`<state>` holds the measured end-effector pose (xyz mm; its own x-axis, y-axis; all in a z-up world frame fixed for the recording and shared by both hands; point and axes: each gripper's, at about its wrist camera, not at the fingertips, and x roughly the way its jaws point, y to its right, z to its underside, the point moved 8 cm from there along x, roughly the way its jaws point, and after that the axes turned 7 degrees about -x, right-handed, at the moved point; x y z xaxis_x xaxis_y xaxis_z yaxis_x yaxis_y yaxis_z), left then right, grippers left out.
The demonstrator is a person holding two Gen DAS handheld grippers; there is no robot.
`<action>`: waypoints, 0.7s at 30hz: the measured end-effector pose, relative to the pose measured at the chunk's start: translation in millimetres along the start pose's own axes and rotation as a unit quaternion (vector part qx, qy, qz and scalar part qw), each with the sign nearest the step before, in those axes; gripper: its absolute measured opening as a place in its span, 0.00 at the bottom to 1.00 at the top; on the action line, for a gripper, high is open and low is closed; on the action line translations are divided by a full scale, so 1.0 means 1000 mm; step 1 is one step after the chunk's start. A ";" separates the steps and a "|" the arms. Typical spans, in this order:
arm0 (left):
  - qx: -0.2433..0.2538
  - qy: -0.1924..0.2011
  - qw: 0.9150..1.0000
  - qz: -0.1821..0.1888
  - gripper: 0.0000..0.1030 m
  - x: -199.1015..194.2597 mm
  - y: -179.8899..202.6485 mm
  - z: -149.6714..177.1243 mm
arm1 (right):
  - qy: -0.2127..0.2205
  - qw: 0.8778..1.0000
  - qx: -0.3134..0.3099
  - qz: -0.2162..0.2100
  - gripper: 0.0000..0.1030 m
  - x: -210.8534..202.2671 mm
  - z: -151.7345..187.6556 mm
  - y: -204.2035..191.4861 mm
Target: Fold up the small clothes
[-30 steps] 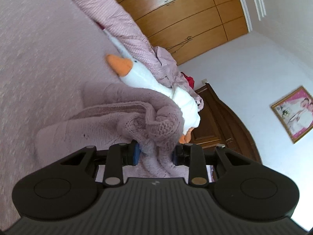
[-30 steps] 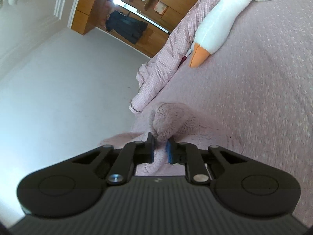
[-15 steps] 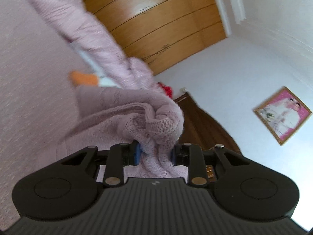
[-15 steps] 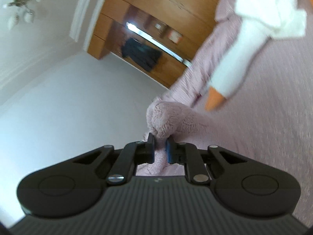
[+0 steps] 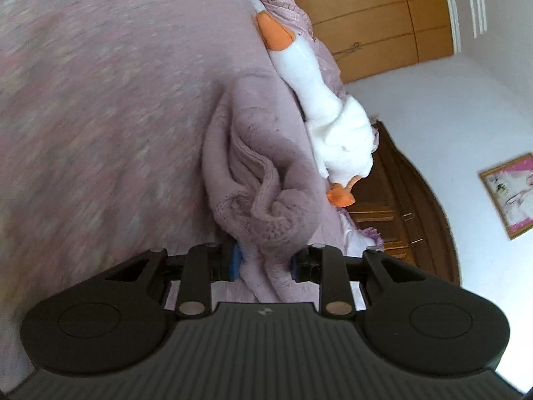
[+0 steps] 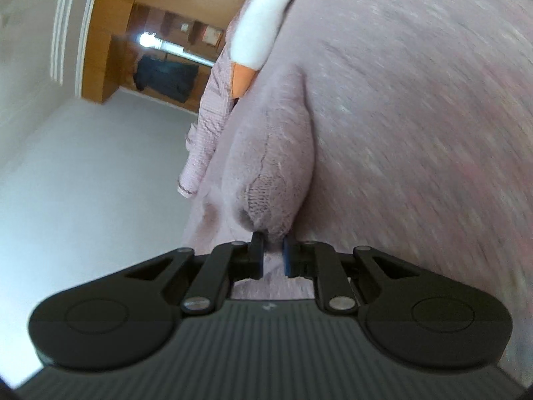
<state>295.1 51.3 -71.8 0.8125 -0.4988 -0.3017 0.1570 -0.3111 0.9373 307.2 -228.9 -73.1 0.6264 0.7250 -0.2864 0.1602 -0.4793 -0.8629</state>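
A small mauve knitted garment [image 5: 260, 173] hangs bunched over the pink bedspread [image 5: 100, 100]. My left gripper [image 5: 265, 261] is shut on a thick wad of its knit, which fills the gap between the blue-padded fingers. In the right wrist view the same garment [image 6: 269, 166] droops from my right gripper [image 6: 273, 256], which is shut on a narrow edge of it. The fabric trails away from both grippers toward the bed. How the rest of the garment lies is hidden by its own folds.
A white plush goose [image 5: 319, 100] with an orange beak lies on the bed just beyond the garment, also seen as plush goose [image 6: 260, 30]. A pink striped quilt [image 6: 210, 123] is heaped at the bed's edge. Wooden wardrobes [image 5: 376, 23] and a dark door [image 5: 399, 206] stand behind.
Both grippers swung downward toward the bedspread, still gripping the garment. The views turned from the wall and wardrobe to the bed, and the garment now hangs longer and closer to the goose.
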 end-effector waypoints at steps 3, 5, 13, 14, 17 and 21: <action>0.004 0.001 1.000 0.002 0.30 -0.010 0.000 0.005 | -0.032 0.999 -0.024 -0.019 0.19 -0.001 0.007 -0.012; 0.012 -0.010 1.000 -0.012 0.30 -0.008 -0.004 -0.002 | -0.069 0.996 -0.056 0.001 0.24 0.002 0.007 -0.016; 0.063 -0.006 0.997 -0.031 0.88 -0.047 0.007 -0.023 | -0.044 0.993 -0.112 -0.015 0.74 -0.035 -0.015 -0.033; 0.065 0.002 0.997 -0.028 0.92 -0.052 0.008 -0.027 | -0.038 0.993 -0.113 -0.017 0.75 -0.035 -0.020 -0.032; 0.079 -0.020 0.996 -0.025 0.99 -0.047 0.009 -0.032 | -0.052 0.992 -0.118 0.004 0.75 -0.018 -0.029 -0.022; 0.160 -0.056 0.984 -0.056 0.99 -0.010 0.012 -0.033 | -0.113 0.985 -0.126 0.018 0.74 0.019 -0.017 -0.016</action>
<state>307.7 79.3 -51.9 0.7310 -0.5266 -0.4341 0.0428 -0.5995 0.7993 329.2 -216.1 -58.0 0.4537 0.7830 -0.4256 0.3431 -0.5942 -0.7275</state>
